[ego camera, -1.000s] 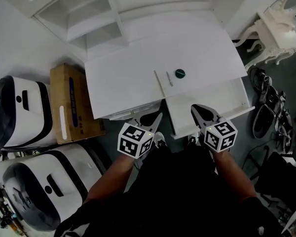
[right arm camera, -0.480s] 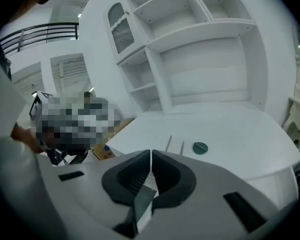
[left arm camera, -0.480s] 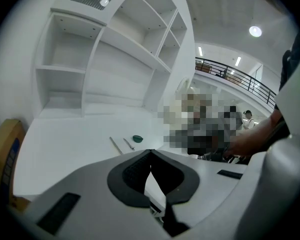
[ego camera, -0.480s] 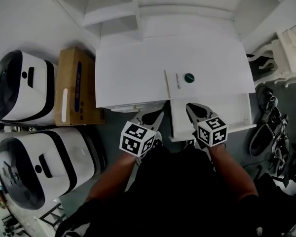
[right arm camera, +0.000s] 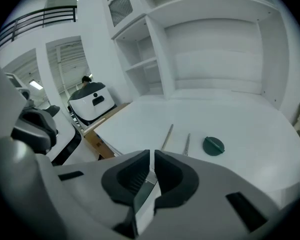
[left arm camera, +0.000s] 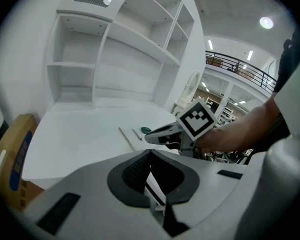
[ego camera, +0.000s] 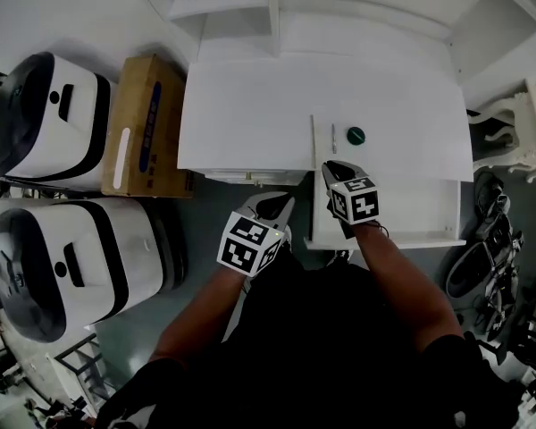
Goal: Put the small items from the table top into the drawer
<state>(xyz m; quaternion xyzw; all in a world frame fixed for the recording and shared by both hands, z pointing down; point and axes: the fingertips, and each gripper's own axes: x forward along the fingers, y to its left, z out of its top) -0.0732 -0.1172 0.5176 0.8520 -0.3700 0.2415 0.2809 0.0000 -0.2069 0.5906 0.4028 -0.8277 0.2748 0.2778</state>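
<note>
We note a white table with open shelves at its back edge. Its drawer is pulled out under the right half of the front edge.

Three small things lie on the table top near the front edge, just behind the drawer, in a row and apart from one another:
- a thin stick on the left, pointing front to back
- a short metal pin in the middle, lying the same way
- a green disc on the right

We see none of them in the drawer.

Right gripper: it is over the drawer's back left corner, tips at the table's front edge just short of the pin and disc. In its own view the jaws are drawn together with only a hairline slit, and nothing sits between them. The stick, pin and disc lie ahead on the table, untouched.

Left gripper: it is off the table, just in front of the front edge and left of the drawer. In its own view the jaw tips meet and hold nothing.

On the floor, a cardboard box stands against the table's left side. Two white and black machines sit further left.
</note>
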